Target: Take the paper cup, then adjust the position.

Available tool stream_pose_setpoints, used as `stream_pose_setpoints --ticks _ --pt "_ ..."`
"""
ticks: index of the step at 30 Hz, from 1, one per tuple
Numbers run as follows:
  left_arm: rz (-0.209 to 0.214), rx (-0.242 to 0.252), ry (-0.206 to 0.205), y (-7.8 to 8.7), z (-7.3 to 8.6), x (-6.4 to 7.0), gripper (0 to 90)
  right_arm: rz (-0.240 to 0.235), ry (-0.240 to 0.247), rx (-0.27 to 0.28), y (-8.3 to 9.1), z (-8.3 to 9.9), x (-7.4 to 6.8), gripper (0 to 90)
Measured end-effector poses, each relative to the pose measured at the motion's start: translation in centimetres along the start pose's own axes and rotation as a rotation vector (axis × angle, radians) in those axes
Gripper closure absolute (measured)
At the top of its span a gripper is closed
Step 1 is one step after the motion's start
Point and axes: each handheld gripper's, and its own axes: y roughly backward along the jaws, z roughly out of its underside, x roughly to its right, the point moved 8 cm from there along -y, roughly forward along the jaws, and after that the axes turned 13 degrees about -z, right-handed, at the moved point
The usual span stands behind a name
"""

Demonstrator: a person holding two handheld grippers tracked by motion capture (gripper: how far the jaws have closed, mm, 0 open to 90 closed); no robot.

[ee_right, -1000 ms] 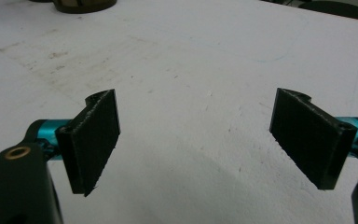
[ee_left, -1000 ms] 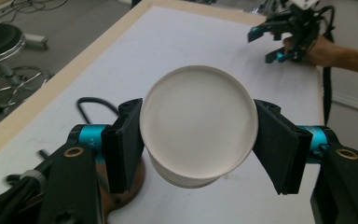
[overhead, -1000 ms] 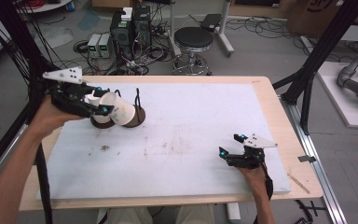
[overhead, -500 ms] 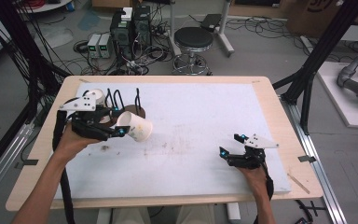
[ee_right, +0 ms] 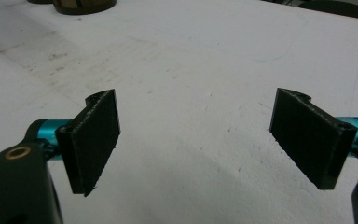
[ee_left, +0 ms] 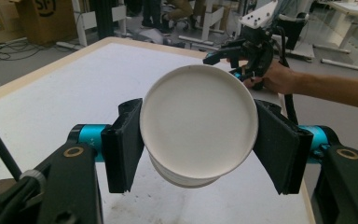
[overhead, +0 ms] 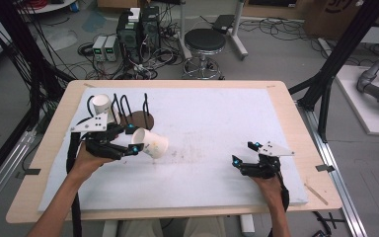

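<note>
My left gripper (overhead: 133, 138) is shut on a white paper cup (overhead: 151, 143) and holds it on its side just above the white mat (overhead: 212, 118), left of centre. In the left gripper view the cup's round bottom (ee_left: 198, 123) faces the camera, with a black jaw pressed on each side. A second white cup (overhead: 101, 104) sits on a prong of the black wire rack (overhead: 128, 106) with a brown round base (overhead: 142, 120), behind my left hand. My right gripper (overhead: 242, 153) rests open on the mat at the near right, nothing between its jaws (ee_right: 196, 144).
The mat covers a wooden table (overhead: 296, 128). The rack's brown base (ee_right: 81, 5) shows at the top left of the right gripper view. My other hand and its gripper (ee_left: 251, 44) appear far off in the left gripper view. A stool (overhead: 205, 42) and cables lie beyond the table.
My left gripper has carried the cup away from the rack, rightward and toward me, lower over the mat. The right gripper has stayed put.
</note>
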Motion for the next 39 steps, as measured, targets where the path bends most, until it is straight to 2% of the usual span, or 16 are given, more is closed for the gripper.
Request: stream_pose_setpoints --ticks 5,8,22,29,32,35,39 --pt "0.01 -0.001 0.01 -0.5 0.2 -0.2 36.7 -0.005 0.002 0.008 0.0 0.0 0.0 16.3" --pt "0.002 -0.005 0.008 -0.6 0.3 -0.4 36.7 -0.023 -0.007 0.001 0.0 0.0 0.0 16.2" --pt "-0.003 -0.002 0.005 -0.4 0.2 -0.4 36.7 -0.034 -0.011 -0.002 -0.1 -0.1 0.0 16.2" --pt "0.006 0.009 -0.004 0.0 -0.1 -0.1 36.7 -0.065 -0.013 -0.001 0.0 -0.3 -0.1 16.2" --pt "0.011 0.028 -0.005 0.3 -0.3 0.1 36.7 -0.092 -0.005 0.016 0.4 -1.2 -0.4 16.2" --pt "0.014 0.051 -0.005 0.5 -0.7 0.3 36.6 -0.124 0.026 0.051 0.9 -2.8 -1.1 16.2" --pt "0.021 0.059 -0.001 0.4 -0.8 0.4 36.7 -0.184 0.05 0.086 1.2 -5.2 -2.1 16.2"
